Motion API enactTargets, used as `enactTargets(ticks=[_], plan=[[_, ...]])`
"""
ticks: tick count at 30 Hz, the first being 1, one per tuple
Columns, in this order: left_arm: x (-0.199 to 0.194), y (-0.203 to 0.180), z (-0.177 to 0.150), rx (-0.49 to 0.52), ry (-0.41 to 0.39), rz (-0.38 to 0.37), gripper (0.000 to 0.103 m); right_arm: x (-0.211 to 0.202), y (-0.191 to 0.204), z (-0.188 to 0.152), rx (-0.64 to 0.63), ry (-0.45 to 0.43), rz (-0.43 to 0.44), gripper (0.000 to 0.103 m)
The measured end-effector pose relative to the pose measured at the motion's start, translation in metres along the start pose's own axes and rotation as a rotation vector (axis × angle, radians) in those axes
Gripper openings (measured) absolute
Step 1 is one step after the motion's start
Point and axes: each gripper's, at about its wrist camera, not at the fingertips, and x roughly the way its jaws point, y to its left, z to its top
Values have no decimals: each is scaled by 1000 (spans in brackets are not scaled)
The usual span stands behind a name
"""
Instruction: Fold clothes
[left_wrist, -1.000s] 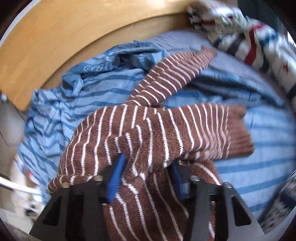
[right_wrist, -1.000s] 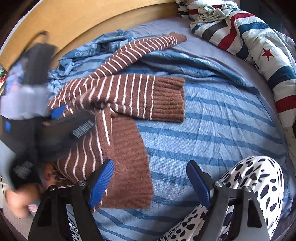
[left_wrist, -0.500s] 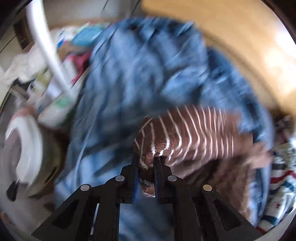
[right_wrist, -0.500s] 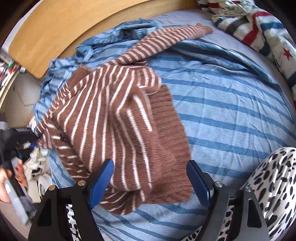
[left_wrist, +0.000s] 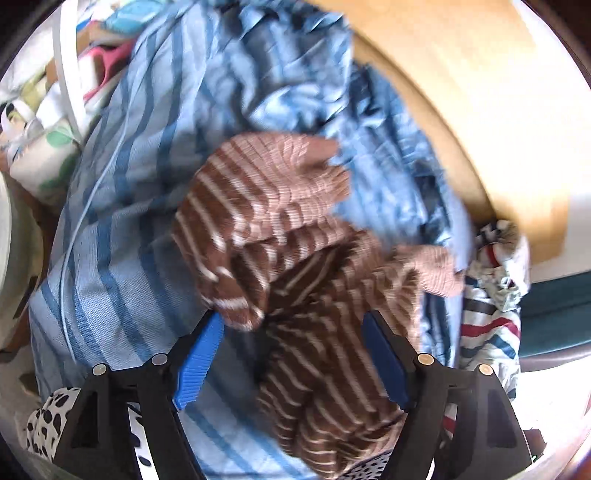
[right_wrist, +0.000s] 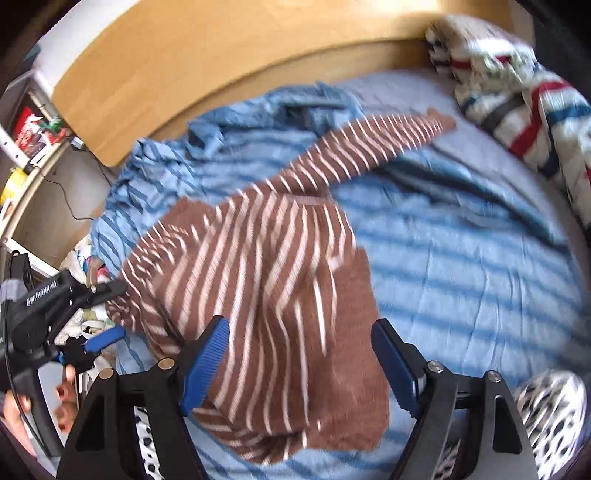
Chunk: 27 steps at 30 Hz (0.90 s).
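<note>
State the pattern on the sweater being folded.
Brown with thin white stripes; the sweater shows best in the right wrist view.

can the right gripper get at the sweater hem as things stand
Probably yes. The right gripper is open, and the sweater lies straight ahead between its fingers on the bed, nothing covering it. The left gripper sits off at the far edge, clear of the path.
</note>
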Motion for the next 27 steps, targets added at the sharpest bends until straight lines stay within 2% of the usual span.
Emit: enactTargets(ticks=[3, 6, 7, 9, 10, 11, 12, 15, 16, 19, 21, 22, 23, 25, 27], plan=[[-12, 12, -4, -93, -53, 47, 78, -10, 36, 18, -130, -42, 106, 81], [-24, 36, -1, -197, -99, 88, 78, -2, 83, 15, -282, -20, 227, 85], [-26, 45, 2, -221, -99, 91, 78, 9, 96, 11, -324, -3, 224, 85], [-32, 51, 10, -235, -79, 85, 78, 40, 114, 0, -384, 70, 155, 83], [-34, 52, 10, -231, -76, 83, 78, 57, 117, -7, -403, 106, 124, 78], [-37, 51, 10, -222, -73, 78, 78, 69, 117, -14, -420, 111, 75, 54], [-39, 49, 9, -210, -69, 65, 78, 70, 112, -20, -440, 76, 53, 37], [-33, 38, 7, -172, -49, 13, 78, 61, 90, -21, -446, 9, 44, 26], [-29, 31, 7, -163, -40, -2, 78, 53, 77, -13, -412, -13, 39, 25], [-17, 10, 0, -141, -2, -64, 78, 26, 6, 27, -165, -88, -16, 23], [-6, -6, -7, -113, 30, -93, 78, 10, -56, 49, 25, -131, -108, 18], [-1, -14, -11, -97, 47, -101, 78, 4, -82, 53, 89, -142, -184, 16], [5, -22, -16, -86, 63, -103, 78, -3, -108, 56, 152, -152, -262, 8], [20, -36, -26, -65, 99, -107, 78, -15, -153, 51, 267, -140, -464, 9], [37, -49, -37, -40, 150, -116, 78, -29, -189, 38, 412, -112, -484, 13]])
